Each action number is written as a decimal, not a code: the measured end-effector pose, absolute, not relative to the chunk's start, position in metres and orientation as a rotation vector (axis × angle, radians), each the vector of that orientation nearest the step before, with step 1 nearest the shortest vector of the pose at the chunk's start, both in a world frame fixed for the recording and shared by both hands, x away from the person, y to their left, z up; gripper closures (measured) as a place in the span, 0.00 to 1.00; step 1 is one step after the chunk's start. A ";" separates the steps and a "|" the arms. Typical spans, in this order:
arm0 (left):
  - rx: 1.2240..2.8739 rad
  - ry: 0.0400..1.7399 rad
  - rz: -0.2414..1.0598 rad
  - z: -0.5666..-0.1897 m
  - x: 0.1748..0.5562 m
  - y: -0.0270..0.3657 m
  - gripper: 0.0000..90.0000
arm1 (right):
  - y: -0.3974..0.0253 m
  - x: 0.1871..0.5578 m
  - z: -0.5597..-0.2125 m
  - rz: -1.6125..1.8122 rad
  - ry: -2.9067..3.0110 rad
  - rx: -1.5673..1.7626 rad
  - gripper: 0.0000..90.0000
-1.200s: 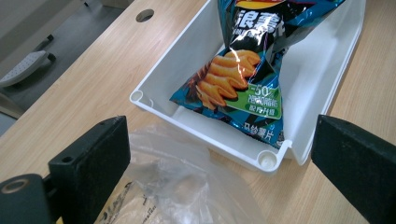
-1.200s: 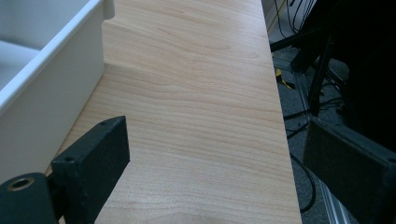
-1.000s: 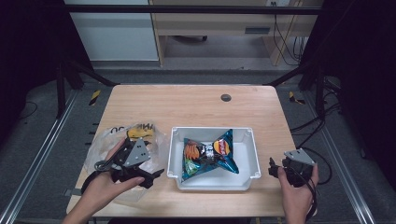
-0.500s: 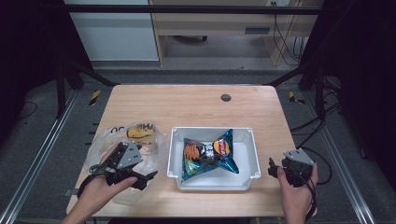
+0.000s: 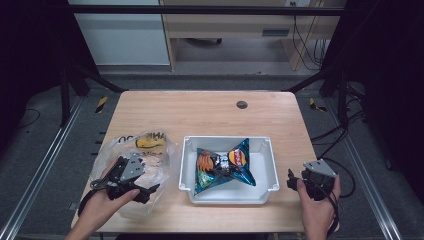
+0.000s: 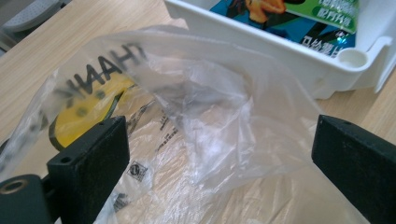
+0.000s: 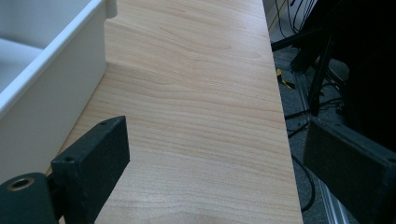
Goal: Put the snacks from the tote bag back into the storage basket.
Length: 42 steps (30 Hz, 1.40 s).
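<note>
From the high view, the left gripper [image 5: 150,189] has drawn back from the white tray [image 5: 228,198] and now hovers over the clear plastic bag [image 5: 132,157] on the desk [image 5: 200,112] — likely its next pick. The left gripper view has jaws wide apart astride a raised bag fold [image 6: 210,112]. The right gripper view shows jaws apart over bare desk, idle beside the tray.
</note>
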<state>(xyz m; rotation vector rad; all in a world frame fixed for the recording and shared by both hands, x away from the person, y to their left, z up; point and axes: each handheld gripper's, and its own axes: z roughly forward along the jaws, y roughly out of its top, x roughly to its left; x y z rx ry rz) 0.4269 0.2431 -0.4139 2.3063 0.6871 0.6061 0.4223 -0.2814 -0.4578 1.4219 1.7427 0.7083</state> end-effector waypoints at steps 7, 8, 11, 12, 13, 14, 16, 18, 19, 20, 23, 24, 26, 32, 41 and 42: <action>2.325 0.705 0.613 -0.421 0.431 0.252 0.04 | -0.281 0.422 -0.458 0.707 1.741 1.422 0.09; 2.319 0.715 0.612 -0.423 0.431 0.253 0.04 | -0.281 0.422 -0.458 0.707 1.742 1.422 0.09; 2.316 0.730 0.607 -0.427 0.432 0.257 0.04 | -0.281 0.422 -0.458 0.704 1.744 1.420 0.09; 2.333 0.725 0.610 -0.427 0.433 0.258 0.04 | -0.281 0.422 -0.458 0.703 1.746 1.421 0.09; 2.334 0.730 0.610 -0.429 0.433 0.259 0.04 | -0.281 0.422 -0.458 0.704 1.745 1.421 0.09; 2.336 0.734 0.609 -0.430 0.434 0.261 0.04 | -0.281 0.422 -0.458 0.705 1.744 1.420 0.09; 2.334 0.743 0.607 -0.433 0.434 0.263 0.04 | -0.281 0.422 -0.458 0.703 1.744 1.420 0.09; 2.339 0.752 0.608 -0.435 0.436 0.266 0.04 | -0.281 0.422 -0.458 0.703 1.744 1.420 0.09; 2.325 0.762 0.605 -0.437 0.436 0.267 0.04 | -0.280 0.422 -0.458 0.704 1.745 1.424 0.09; 2.339 0.758 0.607 -0.437 0.437 0.269 0.04 | -0.280 0.422 -0.458 0.703 1.746 1.425 0.09; 2.333 0.779 0.600 -0.443 0.438 0.272 0.05 | -0.280 0.422 -0.458 0.702 1.746 1.423 0.09; 2.341 0.777 0.601 -0.444 0.438 0.273 0.05 | -0.280 0.422 -0.458 0.702 1.746 1.423 0.09; 2.331 0.791 0.593 -0.447 0.438 0.274 0.05 | -0.281 0.422 -0.458 0.702 1.745 1.420 0.09; 2.337 0.817 0.581 -0.454 0.441 0.278 0.05 | -0.280 0.422 -0.458 0.702 1.747 1.421 0.09; 2.302 0.866 0.618 -0.464 0.440 0.296 0.06 | -0.280 0.422 -0.459 0.699 1.750 1.424 0.09; 2.283 0.876 0.622 -0.465 0.439 0.297 0.06 | -0.280 0.422 -0.459 0.695 1.751 1.422 0.09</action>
